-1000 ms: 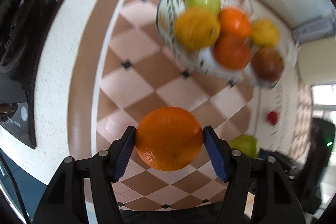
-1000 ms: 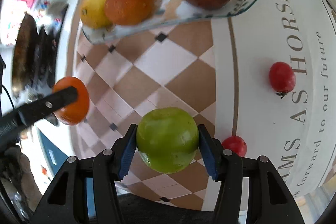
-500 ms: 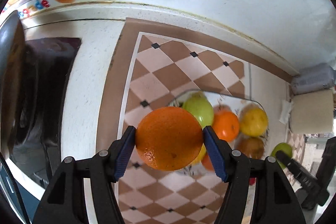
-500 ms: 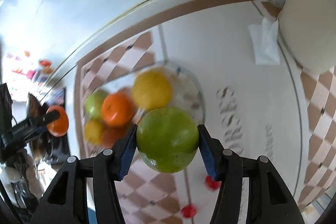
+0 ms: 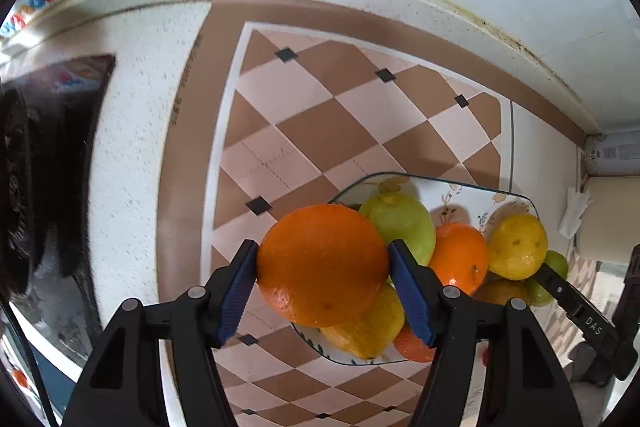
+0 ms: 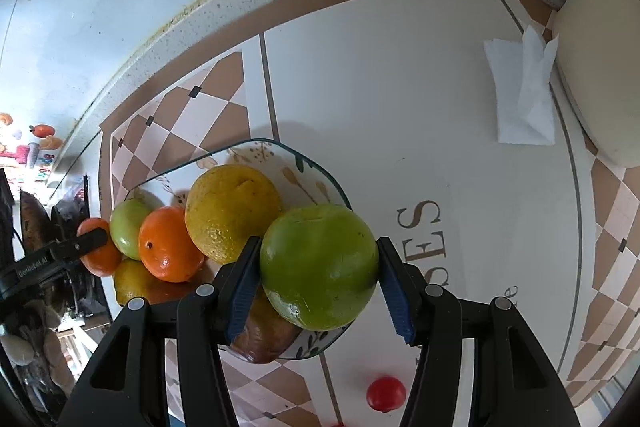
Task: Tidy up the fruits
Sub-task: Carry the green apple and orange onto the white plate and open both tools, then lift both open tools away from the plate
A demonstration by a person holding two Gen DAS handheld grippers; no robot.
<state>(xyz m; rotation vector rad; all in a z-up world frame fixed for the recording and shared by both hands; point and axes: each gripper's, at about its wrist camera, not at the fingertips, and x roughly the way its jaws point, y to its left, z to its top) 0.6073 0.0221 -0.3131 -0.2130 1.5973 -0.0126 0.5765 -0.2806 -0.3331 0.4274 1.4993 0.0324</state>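
Note:
My left gripper (image 5: pixel 323 273) is shut on a large orange (image 5: pixel 322 263), held above the left edge of a glass fruit plate (image 5: pixel 464 189). My right gripper (image 6: pixel 318 273) is shut on a green apple (image 6: pixel 320 265), held above the right edge of the same plate (image 6: pixel 260 149). The plate holds a green apple (image 5: pixel 404 219), an orange (image 5: pixel 460 253), a yellow citrus (image 5: pixel 518 245), another yellow fruit (image 5: pixel 372 333) and a brown fruit (image 6: pixel 260 339). The left gripper with its orange also shows in the right wrist view (image 6: pixel 94 247).
The plate sits on a checked brown and cream mat (image 5: pixel 320 115) on a white counter. A small red fruit (image 6: pixel 386 393) lies on the mat near the front. A folded white tissue (image 6: pixel 520 91) and a cream container (image 6: pixel 600 59) stand at the right. A dark stove (image 5: pixel 44 167) is at the left.
Both grippers have moved down and closer to the plate, fruit still held. The plate now sits right under both held fruits.

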